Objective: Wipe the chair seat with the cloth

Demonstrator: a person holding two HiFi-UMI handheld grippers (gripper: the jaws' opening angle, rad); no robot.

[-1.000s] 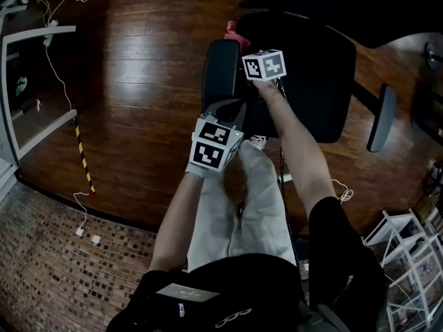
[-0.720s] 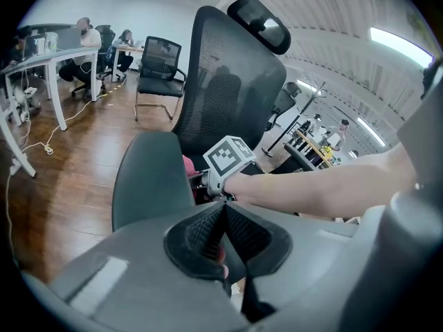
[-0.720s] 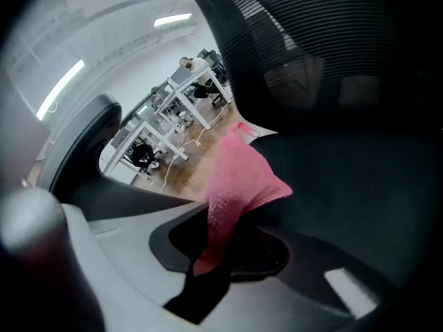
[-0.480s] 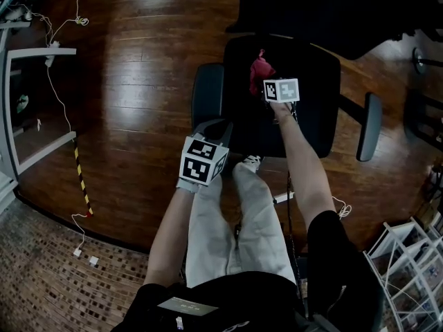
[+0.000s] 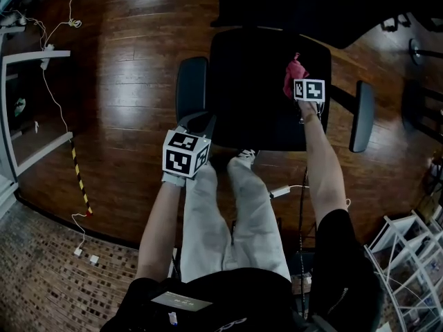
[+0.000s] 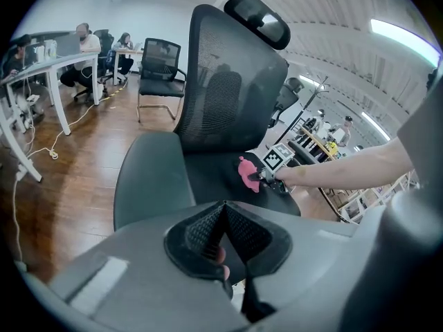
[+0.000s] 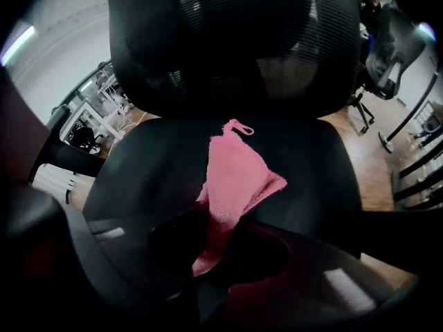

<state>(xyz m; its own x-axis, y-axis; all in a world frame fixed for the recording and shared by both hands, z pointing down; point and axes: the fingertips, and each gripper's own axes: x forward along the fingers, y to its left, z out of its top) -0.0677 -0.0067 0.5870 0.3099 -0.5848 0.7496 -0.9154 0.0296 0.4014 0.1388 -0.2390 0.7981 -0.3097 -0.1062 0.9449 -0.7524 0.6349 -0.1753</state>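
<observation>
Here: right tongs clamp pink cloth on chair seat.

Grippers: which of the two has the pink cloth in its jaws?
The right gripper: its jaws clamp the pink cloth over the chair seat. The left gripper is shut, without cloth, near the seat's front corner.

seat open at left, armrests flanking, backrest behind
</observation>
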